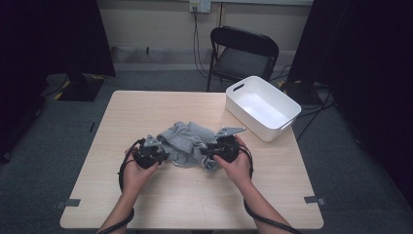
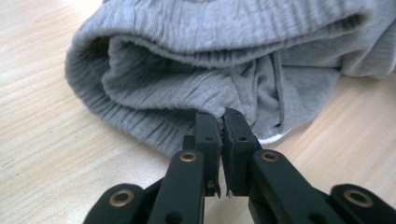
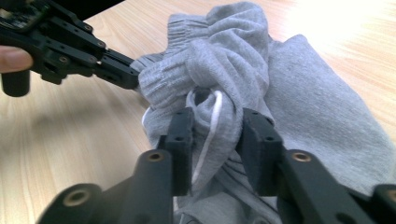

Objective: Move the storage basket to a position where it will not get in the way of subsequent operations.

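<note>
A crumpled grey sweat garment (image 1: 187, 137) lies in the middle of the wooden table (image 1: 165, 200). My left gripper (image 1: 164, 155) is at its left edge. In the left gripper view that gripper (image 2: 220, 119) is shut, pinching the ribbed hem of the garment (image 2: 196, 60). My right gripper (image 1: 204, 152) is at the garment's right side. In the right gripper view its jaws (image 3: 217, 123) squeeze a bunched fold of the garment (image 3: 299, 102) with a white drawstring (image 3: 209, 128) running through it. The left gripper (image 3: 133, 77) grips the hem at upper left in that view.
A white plastic bin (image 1: 273, 88) stands at the table's far right corner. A black folding chair (image 1: 243, 48) stands behind the table. The table's near edge runs just in front of the person's forearms.
</note>
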{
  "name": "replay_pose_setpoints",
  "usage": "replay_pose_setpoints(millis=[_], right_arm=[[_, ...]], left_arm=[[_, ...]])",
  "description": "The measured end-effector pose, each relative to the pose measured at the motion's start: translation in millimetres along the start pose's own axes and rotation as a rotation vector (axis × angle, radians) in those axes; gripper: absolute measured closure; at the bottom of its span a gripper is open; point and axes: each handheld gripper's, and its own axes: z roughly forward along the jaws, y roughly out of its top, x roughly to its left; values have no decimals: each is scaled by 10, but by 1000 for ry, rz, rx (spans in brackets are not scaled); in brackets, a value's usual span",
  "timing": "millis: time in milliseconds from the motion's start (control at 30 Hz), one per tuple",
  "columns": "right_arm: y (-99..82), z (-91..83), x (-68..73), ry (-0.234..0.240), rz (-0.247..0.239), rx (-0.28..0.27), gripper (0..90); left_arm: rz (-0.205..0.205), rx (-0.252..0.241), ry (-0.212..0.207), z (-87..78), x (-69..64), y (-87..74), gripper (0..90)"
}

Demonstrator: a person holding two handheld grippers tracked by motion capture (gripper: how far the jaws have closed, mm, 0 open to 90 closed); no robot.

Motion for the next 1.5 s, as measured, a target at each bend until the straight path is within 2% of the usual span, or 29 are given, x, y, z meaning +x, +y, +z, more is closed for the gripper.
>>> replay_pose_setpoints(millis=[167, 200, 300, 333, 400, 433, 567, 633, 767, 1033, 1167, 1500], right_arm=[[25, -38, -25, 1, 7, -17, 769], [25, -48, -33, -4, 9, -19, 774], [19, -96, -96, -30, 19, -21, 782], [6, -133, -165, -41, 40, -25, 784], [-2, -151, -191, -47, 50, -28, 786], [-39, -207, -276, -54, 73, -36, 788], [-109, -276, -377, -77, 106, -39, 789], [-175, -310, -441, -99, 125, -26, 791], [-229, -343, -488, -126, 121, -14, 792], [-270, -420, -572, -146, 135, -20, 796], [-279, -480, -631, -169, 149, -29, 801], [-262, -463, -644, -192, 131, -24, 801]], left_arm=[[13, 2, -10, -95, 0, 46, 872], [25, 0, -4, -128, 6, 58, 872], [20, -14, -6, -208, 25, 82, 873], [21, -15, -2, -250, 45, 85, 873], [18, -19, 4, -278, 62, 83, 873], [18, -20, 12, -313, 90, 73, 874], [20, -16, 20, -339, 119, 53, 875], [-3, -19, 11, -352, 141, 31, 876], [-11, -24, 12, -371, 166, 9, 876], [-27, -26, 12, -441, 214, -75, 878], [-22, -24, 15, -473, 229, -102, 879], [-19, -24, 19, -527, 225, -156, 879]])
